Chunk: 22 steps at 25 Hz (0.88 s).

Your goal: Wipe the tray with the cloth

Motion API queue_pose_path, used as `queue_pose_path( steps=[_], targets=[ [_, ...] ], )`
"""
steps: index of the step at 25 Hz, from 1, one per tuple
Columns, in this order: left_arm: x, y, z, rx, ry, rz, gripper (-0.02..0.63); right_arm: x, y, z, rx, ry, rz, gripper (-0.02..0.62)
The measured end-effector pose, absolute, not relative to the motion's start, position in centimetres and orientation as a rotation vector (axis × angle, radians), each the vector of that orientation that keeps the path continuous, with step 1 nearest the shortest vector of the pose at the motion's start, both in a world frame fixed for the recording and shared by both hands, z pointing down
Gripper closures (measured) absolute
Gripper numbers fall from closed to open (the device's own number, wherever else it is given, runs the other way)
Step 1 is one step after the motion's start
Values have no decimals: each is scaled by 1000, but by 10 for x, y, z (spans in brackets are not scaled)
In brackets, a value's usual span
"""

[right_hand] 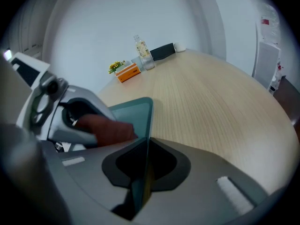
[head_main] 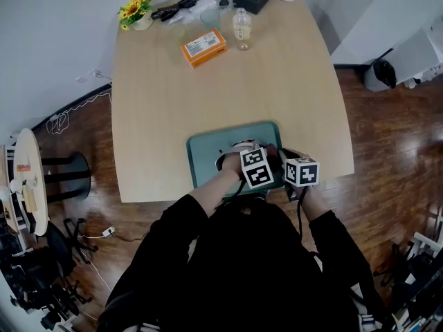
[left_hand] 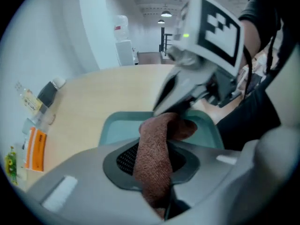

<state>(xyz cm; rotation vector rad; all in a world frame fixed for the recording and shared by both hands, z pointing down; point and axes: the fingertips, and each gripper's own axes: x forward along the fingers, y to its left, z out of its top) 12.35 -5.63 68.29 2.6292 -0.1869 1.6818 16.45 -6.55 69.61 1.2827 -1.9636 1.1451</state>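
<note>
Right now the left gripper [left_hand: 154, 146] pinches the brown cloth [left_hand: 161, 125], whose free end bunches over the floor of the teal tray [right_hand: 133, 111] at the table's [head_main: 277, 81] near edge. The right gripper [right_hand: 143, 158], jaws clamped on the tray's right rim, sits just beside it, so wiping probably runs leftward, away from that clamp.

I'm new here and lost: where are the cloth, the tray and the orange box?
cloth [left_hand: 157, 149], left gripper view, middle of the brown strip.
tray [head_main: 206, 156], head view, bare teal floor, left part.
orange box [head_main: 203, 48], head view, its top face.
</note>
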Motion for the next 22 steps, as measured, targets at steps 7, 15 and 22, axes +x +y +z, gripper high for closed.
queue_pose_path(
  steps=[7,15,22],
  targets=[
    [93,-134,682,2561,-417,1759,543,167,-64,697,1271,-1975,1151,575],
    [119,-24,678,2591,-126,1635,543,170,-63,697,1285,-1961,1151,577],
    [120,60,689,2533,57,1584,543,169,-63,698,1290,-1948,1157,577]
  ],
)
